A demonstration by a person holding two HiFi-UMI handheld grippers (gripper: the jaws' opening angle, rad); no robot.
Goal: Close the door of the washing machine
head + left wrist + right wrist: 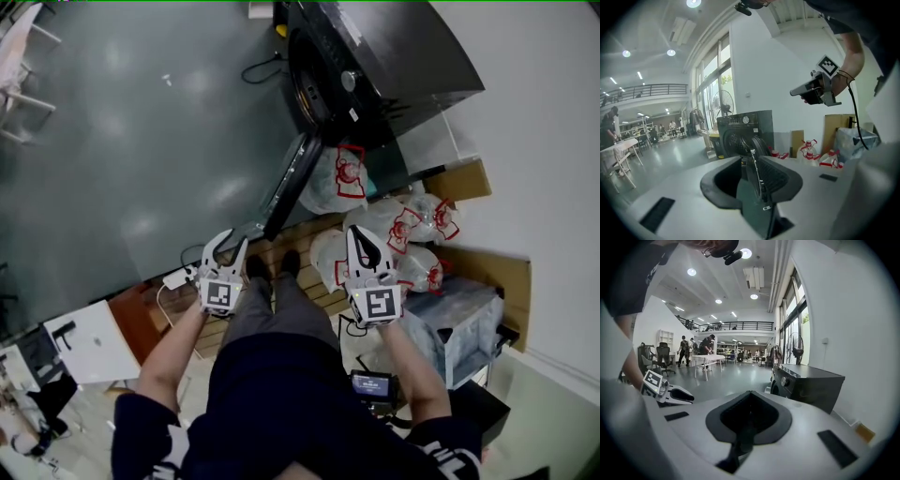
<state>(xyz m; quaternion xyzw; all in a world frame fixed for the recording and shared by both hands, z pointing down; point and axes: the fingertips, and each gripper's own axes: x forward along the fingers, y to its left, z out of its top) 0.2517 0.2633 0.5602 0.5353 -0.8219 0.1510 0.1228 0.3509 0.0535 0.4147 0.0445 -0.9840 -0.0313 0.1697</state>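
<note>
- the washing machine door (286, 187) stands open, swung out from the front of the dark washing machine (394, 56).
- the left gripper (228, 248) has its jaws spread apart.
- in the left gripper view the thin edge of the door shows right in the gap between those jaws.
- the left pad stands clear of the door. i cannot tell if the right pad touches it, but the jaws do not pinch it.
- the right gripper (359, 239) has its jaws pressed together, with nothing between them.
- in the right gripper view the washing machine sits ahead of those jaws and a bit to their right.
- white bags with red marks (412, 230) lie on the ground just to the right of the right jaws.
- the shiny grey floor (141, 141) spreads out ahead of the left jaws and to their left.
</note>
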